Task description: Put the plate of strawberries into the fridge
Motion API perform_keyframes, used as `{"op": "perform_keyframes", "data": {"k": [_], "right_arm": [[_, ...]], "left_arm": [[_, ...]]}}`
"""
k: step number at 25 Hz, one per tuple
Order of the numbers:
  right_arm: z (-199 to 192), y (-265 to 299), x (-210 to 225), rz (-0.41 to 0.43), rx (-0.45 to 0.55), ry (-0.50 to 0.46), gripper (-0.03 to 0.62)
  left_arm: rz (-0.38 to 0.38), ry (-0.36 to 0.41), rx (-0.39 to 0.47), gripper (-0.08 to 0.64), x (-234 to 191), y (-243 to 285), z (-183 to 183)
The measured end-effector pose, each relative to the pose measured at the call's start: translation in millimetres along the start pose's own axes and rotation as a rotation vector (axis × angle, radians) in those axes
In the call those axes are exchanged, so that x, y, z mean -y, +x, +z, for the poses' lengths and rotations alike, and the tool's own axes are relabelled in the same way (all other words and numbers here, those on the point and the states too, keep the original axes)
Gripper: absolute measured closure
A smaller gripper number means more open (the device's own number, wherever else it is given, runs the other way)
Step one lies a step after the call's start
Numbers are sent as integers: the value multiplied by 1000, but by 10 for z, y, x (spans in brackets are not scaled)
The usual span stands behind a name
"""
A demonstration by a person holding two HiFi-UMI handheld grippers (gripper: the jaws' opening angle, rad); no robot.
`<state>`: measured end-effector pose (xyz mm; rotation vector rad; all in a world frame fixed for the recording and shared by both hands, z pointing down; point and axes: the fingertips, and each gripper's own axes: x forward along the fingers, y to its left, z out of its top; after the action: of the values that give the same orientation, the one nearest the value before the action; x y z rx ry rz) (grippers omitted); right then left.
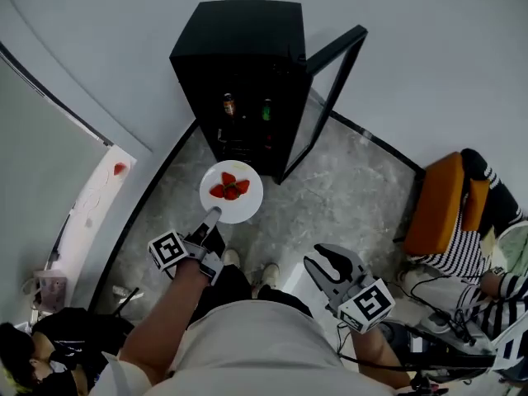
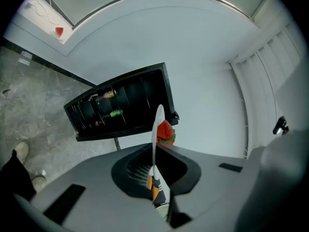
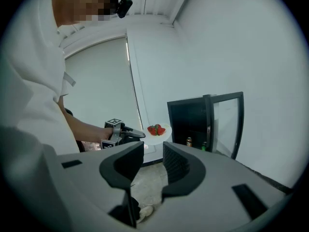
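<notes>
A white plate (image 1: 246, 205) carrying three strawberries (image 1: 230, 187) hangs level in front of the black fridge (image 1: 239, 73). My left gripper (image 1: 211, 218) is shut on the plate's near rim. In the left gripper view the plate (image 2: 156, 129) shows edge-on between the jaws, with a strawberry (image 2: 165, 131) past it. The fridge's glass door (image 1: 323, 97) stands open to the right, and bottles (image 1: 228, 104) sit on its shelves. My right gripper (image 1: 332, 265) is open and empty, low at the right. From the right gripper view the plate (image 3: 162, 134) shows just left of the fridge (image 3: 189, 121).
A person's shoes (image 1: 266, 273) stand on the grey marbled floor (image 1: 346, 196) below the plate. At the right sit an orange chair (image 1: 437, 205) and a person in striped sleeves (image 1: 474, 250). A white shelf (image 1: 95, 196) runs along the left wall.
</notes>
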<state>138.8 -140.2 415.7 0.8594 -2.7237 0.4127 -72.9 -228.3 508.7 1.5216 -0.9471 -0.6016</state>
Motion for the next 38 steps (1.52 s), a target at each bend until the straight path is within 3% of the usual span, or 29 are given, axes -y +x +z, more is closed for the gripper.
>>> {"op": "perform_keyframes", "data": {"k": [7, 14, 20, 29, 35, 38], "right_arm": [[228, 353, 724, -43, -20, 89, 471], [658, 697, 1441, -165, -46, 101, 472], [724, 1054, 1871, -241, -104, 146, 472], [668, 1115, 2120, -381, -145, 245, 472], [608, 549, 2002, -463, -110, 295, 472], [733, 440, 2090, -476, -102, 317, 472]], "left_arm": [[97, 19, -1, 540, -431, 1007, 696], [139, 3, -20, 540, -967, 2121, 1334], [190, -14, -24, 540, -1500, 2907, 1836], [272, -8, -42, 538, -1982, 3693, 2205], [315, 64, -96, 538, -1786, 3911, 1884], [346, 88, -101, 538, -1653, 4045, 1942]]}}
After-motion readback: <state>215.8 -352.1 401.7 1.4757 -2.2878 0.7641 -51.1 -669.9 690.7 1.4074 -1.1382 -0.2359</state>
